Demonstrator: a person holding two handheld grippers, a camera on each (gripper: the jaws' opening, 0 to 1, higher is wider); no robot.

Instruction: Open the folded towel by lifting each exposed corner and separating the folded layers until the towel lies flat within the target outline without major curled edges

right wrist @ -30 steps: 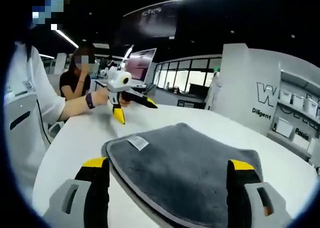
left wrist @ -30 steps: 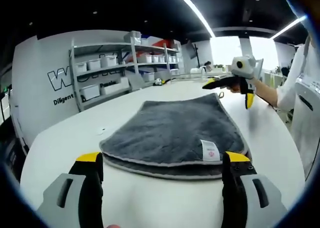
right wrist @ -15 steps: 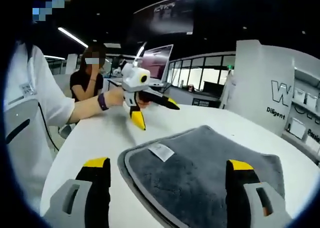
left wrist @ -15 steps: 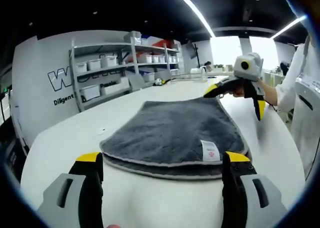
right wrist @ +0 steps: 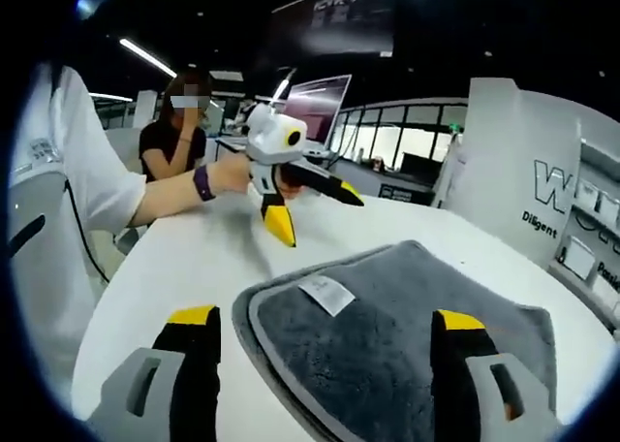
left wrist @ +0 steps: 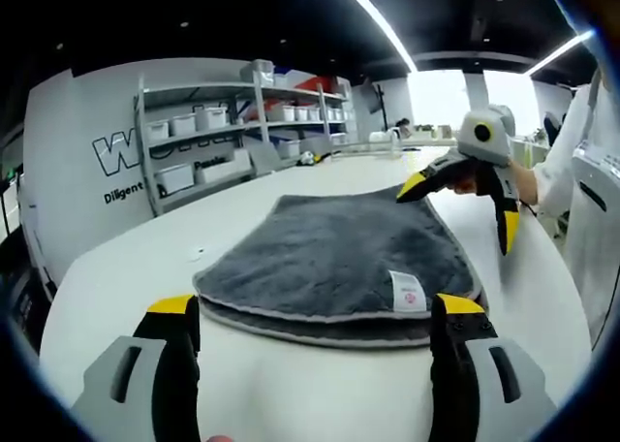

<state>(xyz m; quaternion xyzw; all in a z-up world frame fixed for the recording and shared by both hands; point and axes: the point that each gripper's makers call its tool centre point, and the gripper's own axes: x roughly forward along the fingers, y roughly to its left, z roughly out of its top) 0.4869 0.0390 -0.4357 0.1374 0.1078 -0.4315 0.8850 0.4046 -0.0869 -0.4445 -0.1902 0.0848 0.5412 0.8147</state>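
Right gripper closing on towel's far edge

Right gripper (left wrist: pixel 463 192) has come nearer the towel since a second ago; in the left gripper view it now hangs over the towel's far right corner, fingers spread wide, one yellow tip at the towel edge, the other pointing down beside it; contact unclear. Nothing held.

Folded grey towel (left wrist: pixel 339 258) lies flat on the white worktop (left wrist: pixel 126 268), layers stacked, white label (left wrist: pixel 408 292) up at the near right corner. Left gripper (left wrist: pixel 315 316) unchanged: fingers wide apart, released, towel's near edge just ahead and between them, not touching.

Right gripper view: towel (right wrist: pixel 407 326) sits between the right gripper's (right wrist: pixel 325 321) own fingers, label (right wrist: pixel 327 294) near the rounded corner. Left gripper (right wrist: pixel 310 205) shows beyond it, held in a hand (right wrist: pixel 232 175), fingers splayed above the worktop (right wrist: pixel 184 258).

Shelf rack (left wrist: pixel 232 132) by the wall carries white bins (left wrist: pixel 174 177); contents not visible.
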